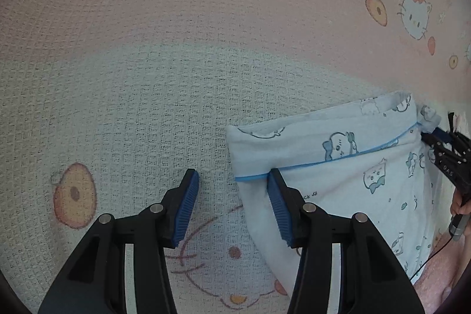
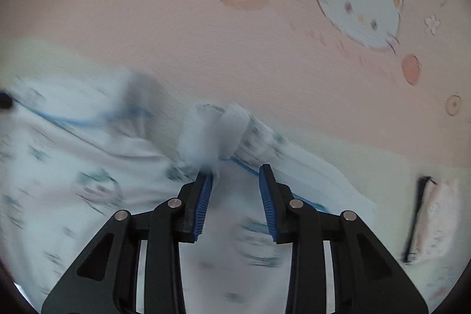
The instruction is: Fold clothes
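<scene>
A pale blue garment (image 1: 338, 167), printed with small cartoon figures and edged with blue piping, is shown lying on a pink waffle-weave blanket (image 1: 176, 64) patterned with cat faces and fruit. In the left wrist view the garment occupies the lower right; its long axis runs from the lower right toward the upper middle, and its folded end, crossed by the piping, points up and left. The left tongs (image 1: 232, 190) are seen spread wide, empty, pointing steeply down at the garment's left edge: the right pad overlaps the piped hem, the left pad is over bare blanket. The right tongs (image 2: 235, 175) are seen partly spread over the cloth, with fabric between the pads; whether the pads press on it cannot be told, the view being blurred. A bunched, rolled part of the garment (image 2: 212, 134) is seen just beyond their tips. The right tongs (image 1: 447, 155) and a hand (image 1: 459, 205) appear at the right edge of the left view.
</scene>
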`<state>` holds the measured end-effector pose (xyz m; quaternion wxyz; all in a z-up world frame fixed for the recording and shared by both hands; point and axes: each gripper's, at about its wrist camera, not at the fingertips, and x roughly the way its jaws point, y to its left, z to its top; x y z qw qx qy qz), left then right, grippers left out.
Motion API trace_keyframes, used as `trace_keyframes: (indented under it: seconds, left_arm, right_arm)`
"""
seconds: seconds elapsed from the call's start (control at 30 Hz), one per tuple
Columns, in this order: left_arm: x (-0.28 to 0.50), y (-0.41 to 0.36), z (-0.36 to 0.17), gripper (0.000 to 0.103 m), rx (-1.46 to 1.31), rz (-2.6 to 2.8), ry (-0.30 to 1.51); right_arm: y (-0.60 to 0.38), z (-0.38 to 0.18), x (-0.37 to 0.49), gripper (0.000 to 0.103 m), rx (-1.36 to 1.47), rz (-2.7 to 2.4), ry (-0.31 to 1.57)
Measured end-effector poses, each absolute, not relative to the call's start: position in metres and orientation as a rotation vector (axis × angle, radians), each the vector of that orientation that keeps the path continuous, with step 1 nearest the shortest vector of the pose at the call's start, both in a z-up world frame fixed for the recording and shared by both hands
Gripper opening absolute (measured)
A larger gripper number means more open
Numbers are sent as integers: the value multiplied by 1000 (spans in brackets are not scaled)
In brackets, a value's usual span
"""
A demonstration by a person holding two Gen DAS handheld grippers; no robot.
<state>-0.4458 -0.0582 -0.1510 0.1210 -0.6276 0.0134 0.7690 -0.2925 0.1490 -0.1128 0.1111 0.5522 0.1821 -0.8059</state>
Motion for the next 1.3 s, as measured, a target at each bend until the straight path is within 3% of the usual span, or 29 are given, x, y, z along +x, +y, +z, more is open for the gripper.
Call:
trace_keyframes:
  seconds: [0.17, 0.23, 0.37, 0.47, 0.57, 0.67, 0.77, 1.0, 1.17, 1.3]
  left_arm:
    - [-447, -72, -148, 50, -1844, 2244, -7]
    - [-447, -68, -150, 50, -1844, 2246, 13]
    - [-448, -48, -154, 50, -1826, 2251, 36]
    - [-448, -51, -150, 50, -1799, 2237, -1]
    - [-447, -42, -148, 50, -1771, 2237, 11]
    - [-444, -33, -143, 50, -1715, 2249, 54]
    - [-442, -25, -138, 50, -1662, 2262, 84]
    - [-423, -33, -137, 50, -1694, 2245, 56]
    - [-415, -34, -134, 50, -1661, 2214, 89]
    - [-411, -18, -139, 50, -1627, 2190, 133]
  right_arm:
    - [112, -80, -278, 33, 1388, -2349, 530]
    - [98, -92, -286, 33, 1468, -2319, 621]
    - [121, -112, -290, 33, 1613, -2328, 583]
    - [151, -108, -273, 42, 1654, -2379, 577]
    - [169, -105, -264, 44, 1713, -2415, 494]
    - [163, -81, -261, 43, 1576, -2463, 279]
    - [134, -52, -260, 45, 1411, -2391, 209]
    - [87, -101, -285, 38, 1543, -2176, 484]
    - [107, -91, -300, 38, 1496, -2378, 325]
    - [88, -77, -279, 35, 1411, -2215, 375]
